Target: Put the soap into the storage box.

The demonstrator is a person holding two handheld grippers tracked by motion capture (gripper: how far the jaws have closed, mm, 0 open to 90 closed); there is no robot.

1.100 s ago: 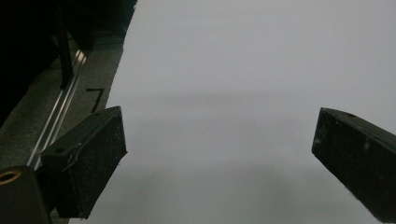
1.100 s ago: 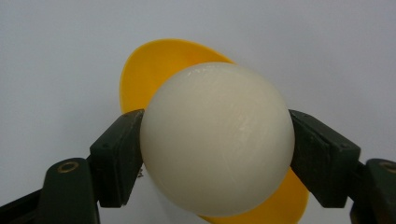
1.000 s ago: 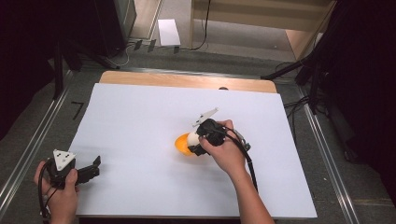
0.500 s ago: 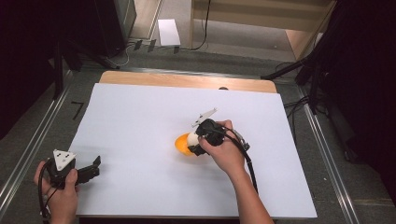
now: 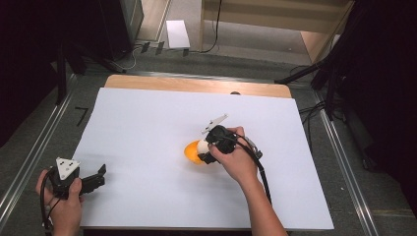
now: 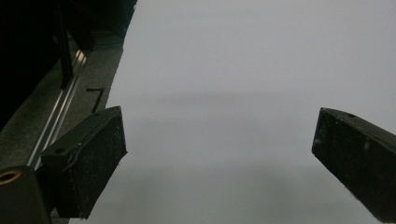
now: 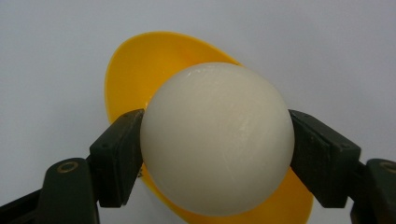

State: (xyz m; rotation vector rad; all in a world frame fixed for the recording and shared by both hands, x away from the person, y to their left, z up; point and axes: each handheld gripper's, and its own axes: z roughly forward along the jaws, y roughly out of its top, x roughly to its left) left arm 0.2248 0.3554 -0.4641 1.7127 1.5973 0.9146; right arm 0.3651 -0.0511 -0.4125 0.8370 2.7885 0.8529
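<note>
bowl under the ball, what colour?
Yellow-orange bowl; clearest in the right gripper view.

Hardly anything differs: the right claw (image 5: pixel 203 152), clamping the white ball (image 5: pixel 202 146) at the yellow bowl (image 5: pixel 191 154), sits a touch nearer the person.

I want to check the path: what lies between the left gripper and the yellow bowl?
Nothing: in the high view, the white sheet is bare between the left gripper and the yellow bowl.

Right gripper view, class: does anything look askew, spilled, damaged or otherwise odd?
Nothing stands out. The white ball looks whole and smooth, pinched evenly by the right hand-held gripper above the unbroken yellow bowl. Nothing is spilled on the white sheet.
</note>
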